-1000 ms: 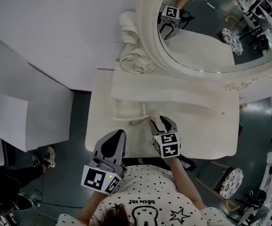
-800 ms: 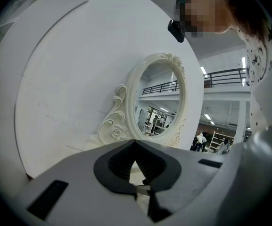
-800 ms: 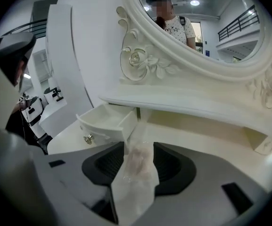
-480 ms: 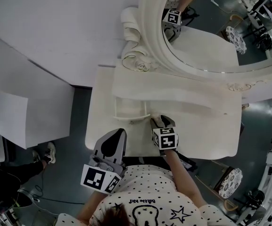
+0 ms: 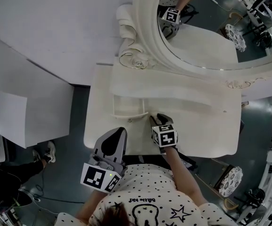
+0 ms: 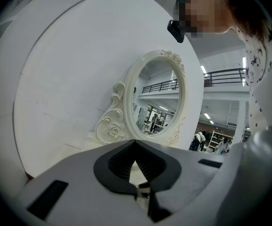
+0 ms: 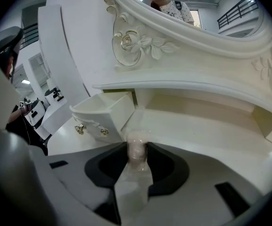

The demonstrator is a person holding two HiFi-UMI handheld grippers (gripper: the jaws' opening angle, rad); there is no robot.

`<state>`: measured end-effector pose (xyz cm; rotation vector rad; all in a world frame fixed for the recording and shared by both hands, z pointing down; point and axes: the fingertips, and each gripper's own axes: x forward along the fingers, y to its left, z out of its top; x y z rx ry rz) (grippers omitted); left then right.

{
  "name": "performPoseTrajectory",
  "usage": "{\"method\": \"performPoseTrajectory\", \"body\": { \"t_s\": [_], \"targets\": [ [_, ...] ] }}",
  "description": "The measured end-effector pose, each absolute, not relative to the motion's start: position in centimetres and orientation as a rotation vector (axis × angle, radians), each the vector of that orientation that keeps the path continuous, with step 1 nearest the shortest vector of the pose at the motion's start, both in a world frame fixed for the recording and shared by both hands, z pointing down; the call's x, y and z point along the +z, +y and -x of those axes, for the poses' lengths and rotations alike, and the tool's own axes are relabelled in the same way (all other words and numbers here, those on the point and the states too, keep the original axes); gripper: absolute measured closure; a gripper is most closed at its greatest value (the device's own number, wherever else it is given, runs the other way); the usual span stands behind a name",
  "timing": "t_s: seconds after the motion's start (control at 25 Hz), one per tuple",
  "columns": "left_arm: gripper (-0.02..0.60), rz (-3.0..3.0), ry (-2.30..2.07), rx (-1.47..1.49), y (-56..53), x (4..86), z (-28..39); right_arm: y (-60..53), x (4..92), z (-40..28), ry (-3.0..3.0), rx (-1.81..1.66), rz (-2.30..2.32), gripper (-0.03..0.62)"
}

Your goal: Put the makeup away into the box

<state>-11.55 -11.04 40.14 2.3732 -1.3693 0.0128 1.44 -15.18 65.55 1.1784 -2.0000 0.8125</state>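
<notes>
White vanity table (image 5: 201, 131) stood against a curved white wall (image 5: 46, 27), carrying an oval mirror (image 5: 206, 36) in a carved frame with a rose scroll (image 5: 133, 58) at its left, round patterned stool (image 5: 230, 182) on grey floor (image 5: 77, 173) nearby.

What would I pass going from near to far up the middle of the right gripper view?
pale makeup tube → open drawer → carved rose on the frame → mirror
</notes>
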Motion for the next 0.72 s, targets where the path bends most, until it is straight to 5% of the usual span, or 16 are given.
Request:
{"method": "performPoseTrajectory", "body": {
  "t_s": [0.72],
  "targets": [
    [0.586, -2.411, -1.374, -0.028, -10.0, 39.0, 10.5, -16.7, 52.2, -3.9, -2.277, 0.619, -1.431, 0.465]
  ]
}}
